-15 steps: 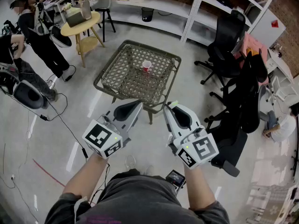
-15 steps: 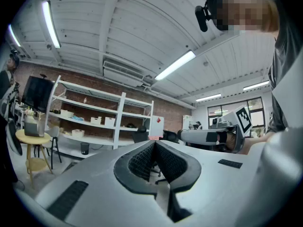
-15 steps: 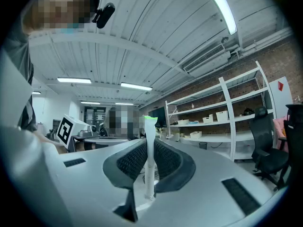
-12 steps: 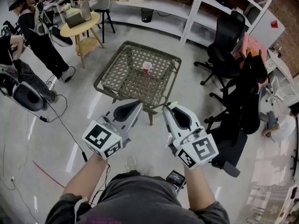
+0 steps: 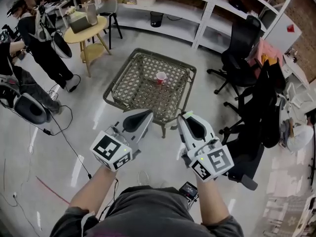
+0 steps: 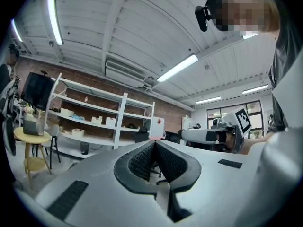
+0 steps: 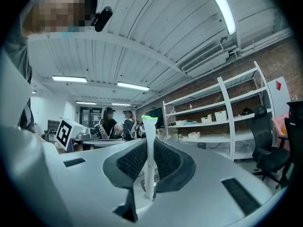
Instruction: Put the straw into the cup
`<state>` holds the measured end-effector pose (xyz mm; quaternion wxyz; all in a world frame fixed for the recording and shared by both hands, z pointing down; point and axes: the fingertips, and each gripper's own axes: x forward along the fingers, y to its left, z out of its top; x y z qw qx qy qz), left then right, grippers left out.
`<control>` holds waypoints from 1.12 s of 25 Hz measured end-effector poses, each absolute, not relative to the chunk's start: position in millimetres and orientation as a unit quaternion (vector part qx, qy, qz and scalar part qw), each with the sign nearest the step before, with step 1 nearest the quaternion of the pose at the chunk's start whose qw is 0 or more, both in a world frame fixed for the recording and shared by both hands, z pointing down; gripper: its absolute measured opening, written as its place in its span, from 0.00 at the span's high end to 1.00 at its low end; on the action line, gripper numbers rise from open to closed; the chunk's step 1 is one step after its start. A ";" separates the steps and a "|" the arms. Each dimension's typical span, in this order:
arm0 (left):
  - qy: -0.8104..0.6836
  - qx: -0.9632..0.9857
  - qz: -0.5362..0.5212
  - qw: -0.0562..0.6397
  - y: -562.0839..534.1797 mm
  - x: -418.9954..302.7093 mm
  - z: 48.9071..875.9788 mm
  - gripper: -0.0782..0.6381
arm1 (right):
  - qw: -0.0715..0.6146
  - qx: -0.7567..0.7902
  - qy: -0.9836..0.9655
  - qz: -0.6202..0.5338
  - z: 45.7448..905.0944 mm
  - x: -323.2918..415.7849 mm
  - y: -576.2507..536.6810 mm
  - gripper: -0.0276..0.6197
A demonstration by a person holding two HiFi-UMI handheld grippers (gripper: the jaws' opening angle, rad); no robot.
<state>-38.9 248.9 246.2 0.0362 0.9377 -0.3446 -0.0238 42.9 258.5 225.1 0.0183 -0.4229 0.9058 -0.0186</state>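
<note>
A small red and white cup point(image 5: 161, 76) stands on a square wicker table point(image 5: 139, 89), well ahead of both grippers. My right gripper point(image 5: 187, 117) is shut on a white straw point(image 7: 149, 164) with a green tip. The straw stands up between the pads in the right gripper view, and its green end point(image 5: 188, 114) shows at the jaw tips in the head view. My left gripper point(image 5: 143, 116) is held beside the right one at the same height. Its jaws point(image 6: 155, 144) are shut with nothing between them. Both grippers are over the floor, short of the table's near edge.
Black office chairs point(image 5: 240, 51) and a chair draped with dark clothes point(image 5: 260, 113) stand to the right. At the left there are a round wooden side table point(image 5: 85, 28), people with equipment point(image 5: 43, 39) and cables on the floor point(image 5: 64, 130). White shelving point(image 5: 197, 11) lines the back.
The table and cup sit slightly lower and further right in the head view. Both grippers keep the same side-by-side pose, and the straw is still held.
</note>
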 end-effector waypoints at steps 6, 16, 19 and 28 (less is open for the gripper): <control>-0.345 0.937 -0.024 0.038 232.6 -64.1 247.4 0.88 | 0.021 -0.435 0.900 -0.018 225.8 25.4 240.2 0.89; -0.342 0.938 -0.027 0.042 200.0 -84.0 252.4 0.88 | 0.013 -0.439 0.898 -0.019 232.7 5.4 209.0 0.89; -0.342 0.938 -0.025 0.044 187.7 -81.1 258.1 0.88 | 0.013 -0.440 0.898 -0.021 237.1 9.0 195.7 0.89; -0.348 0.936 -0.016 0.049 126.4 -70.9 269.2 0.88 | 0.014 -0.431 0.902 -0.029 248.3 17.5 131.5 0.89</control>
